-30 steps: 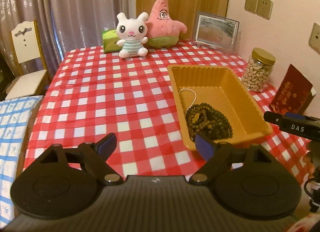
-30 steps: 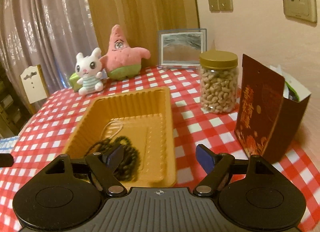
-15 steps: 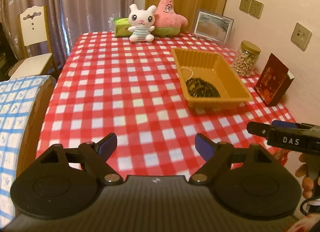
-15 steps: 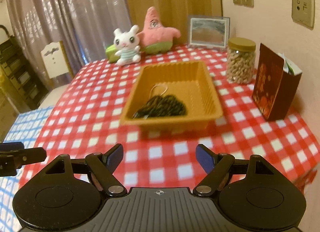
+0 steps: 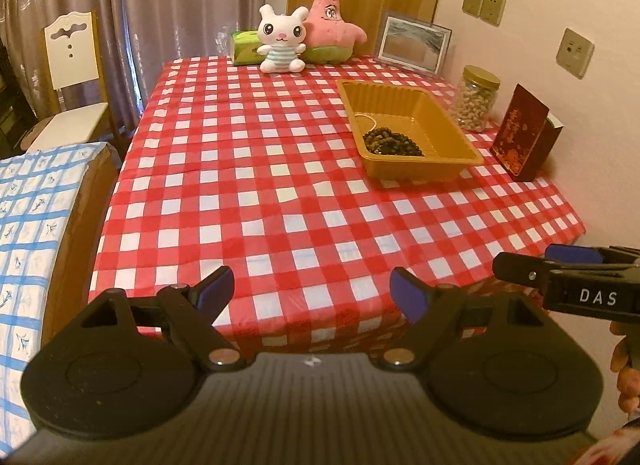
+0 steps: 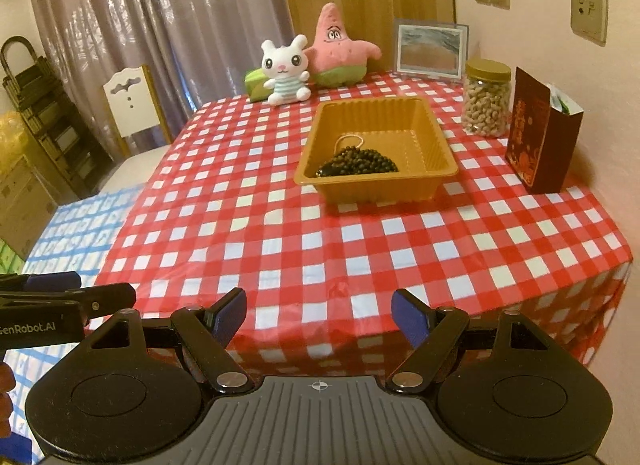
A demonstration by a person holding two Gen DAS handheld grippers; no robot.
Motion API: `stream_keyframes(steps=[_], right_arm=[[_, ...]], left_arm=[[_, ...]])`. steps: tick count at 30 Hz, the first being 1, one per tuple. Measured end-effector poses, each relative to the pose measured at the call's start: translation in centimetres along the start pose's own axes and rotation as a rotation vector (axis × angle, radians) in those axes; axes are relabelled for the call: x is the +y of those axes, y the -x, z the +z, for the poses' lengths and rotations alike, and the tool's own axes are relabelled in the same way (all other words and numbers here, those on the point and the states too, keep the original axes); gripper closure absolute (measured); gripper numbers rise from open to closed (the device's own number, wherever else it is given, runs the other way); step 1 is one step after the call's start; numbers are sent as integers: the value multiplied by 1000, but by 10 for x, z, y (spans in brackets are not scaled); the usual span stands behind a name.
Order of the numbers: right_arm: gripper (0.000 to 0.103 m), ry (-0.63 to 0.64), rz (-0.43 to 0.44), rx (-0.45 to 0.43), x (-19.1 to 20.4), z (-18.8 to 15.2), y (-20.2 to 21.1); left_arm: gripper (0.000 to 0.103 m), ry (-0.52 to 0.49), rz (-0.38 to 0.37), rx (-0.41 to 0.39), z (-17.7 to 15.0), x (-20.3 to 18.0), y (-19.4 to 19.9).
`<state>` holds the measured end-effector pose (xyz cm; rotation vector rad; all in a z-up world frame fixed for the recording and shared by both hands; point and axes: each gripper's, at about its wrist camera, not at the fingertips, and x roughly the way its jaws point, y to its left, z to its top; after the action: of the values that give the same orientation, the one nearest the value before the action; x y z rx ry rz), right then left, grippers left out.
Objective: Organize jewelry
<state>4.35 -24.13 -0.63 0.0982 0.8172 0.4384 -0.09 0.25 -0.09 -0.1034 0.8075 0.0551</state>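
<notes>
An orange plastic tray (image 5: 466,145) (image 6: 436,145) stands on the right half of the red-and-white checked table (image 5: 260,169) (image 6: 248,225). Inside it lie a pile of dark beads (image 5: 392,141) (image 6: 358,161) and a thin pale cord loop (image 5: 366,117) (image 6: 350,139). My left gripper (image 5: 311,289) is open and empty, held off the table's near edge. My right gripper (image 6: 319,307) is also open and empty, back from the near edge. Each gripper shows at the side of the other's view, the right one (image 5: 560,273) and the left one (image 6: 68,293).
A white bunny plush (image 5: 280,41) (image 6: 285,69), a pink starfish plush (image 5: 330,25) (image 6: 338,47), a green box (image 5: 244,47), a picture frame (image 5: 414,43) (image 6: 432,49), a nut jar (image 5: 476,103) (image 6: 486,103) and a dark red box (image 5: 524,133) (image 6: 540,133) line the back and right. A chair (image 5: 72,77) and a blue-checked cloth (image 5: 24,225) are left.
Both grippers have pulled back away from the tray, past the table's near edge. The tray and table look smaller and farther. The jaws stay open.
</notes>
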Motion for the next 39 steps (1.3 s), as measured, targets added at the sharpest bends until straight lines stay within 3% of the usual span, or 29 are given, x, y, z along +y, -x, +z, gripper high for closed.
stream_keyframes(steps=[39], right_arm=[[24,32,24,37,-14,-1,6]], left_arm=[[19,-24,-5,22,-3,-27,-2]])
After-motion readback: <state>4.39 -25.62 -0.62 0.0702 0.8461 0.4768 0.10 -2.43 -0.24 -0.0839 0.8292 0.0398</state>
